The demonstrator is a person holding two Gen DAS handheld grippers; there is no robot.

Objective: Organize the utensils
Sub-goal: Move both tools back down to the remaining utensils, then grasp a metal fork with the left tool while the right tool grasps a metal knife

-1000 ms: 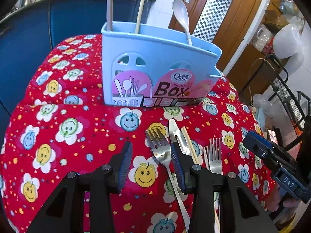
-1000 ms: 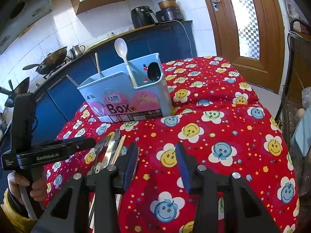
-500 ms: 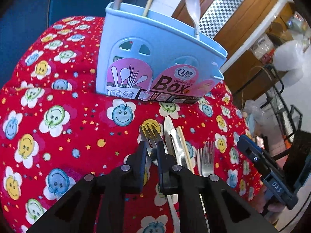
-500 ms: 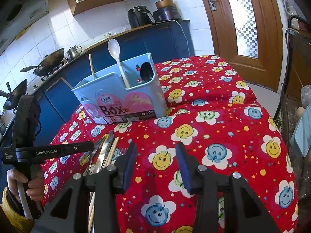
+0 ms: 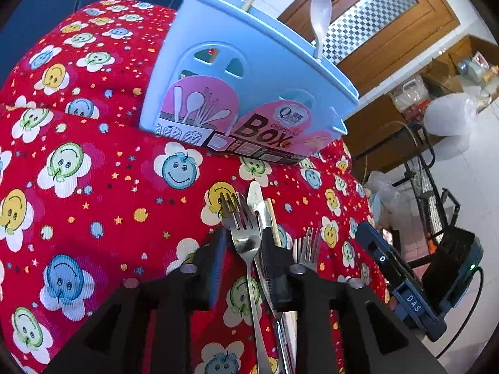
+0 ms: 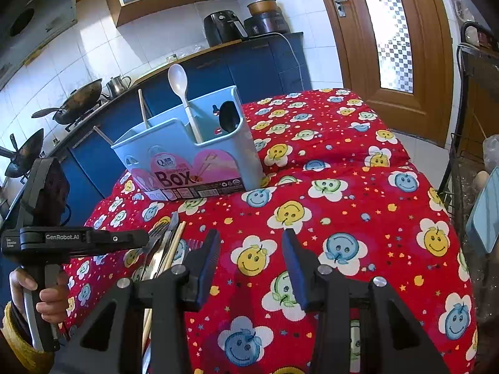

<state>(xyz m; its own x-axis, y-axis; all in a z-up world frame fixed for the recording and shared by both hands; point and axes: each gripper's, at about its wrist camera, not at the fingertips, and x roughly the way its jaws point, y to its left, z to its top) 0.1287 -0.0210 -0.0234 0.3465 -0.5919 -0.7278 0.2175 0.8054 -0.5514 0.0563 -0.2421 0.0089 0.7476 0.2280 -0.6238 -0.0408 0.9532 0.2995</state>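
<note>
A: Left wrist view first. What's the left gripper [image 5: 241, 249] doing?

B: Its jaws have just been opening a little, after nearly shutting. The fork [image 5: 244, 233] lies between them, but the pads don't seem to press on it. I'd call that jaws slightly apart, nothing held.

A: What else is still out?

B: Beside that fork on the cloth [image 5: 93, 187] lie a knife [image 5: 257, 202], a chopstick [image 5: 273, 221] and a second fork [image 5: 307, 246]. The box [image 5: 249, 93] stands just beyond them, with a white spoon [image 5: 321, 15] and some sticks already in it.

A: And the right wrist view?

B: The right gripper [image 6: 251, 265] hangs over bare cloth with its jaws apart and empty. The box [image 6: 187, 162] is ahead, holding the white spoon [image 6: 181, 90], a dark spoon [image 6: 229, 118] and sticks. The loose pieces sit at lower left, under the left gripper [image 6: 137, 238].

A: So how far along?

B: Partway, I'd judge. A few items are stowed; at least four are left on the cloth, and the fork pick-up isn't secured yet.
</note>
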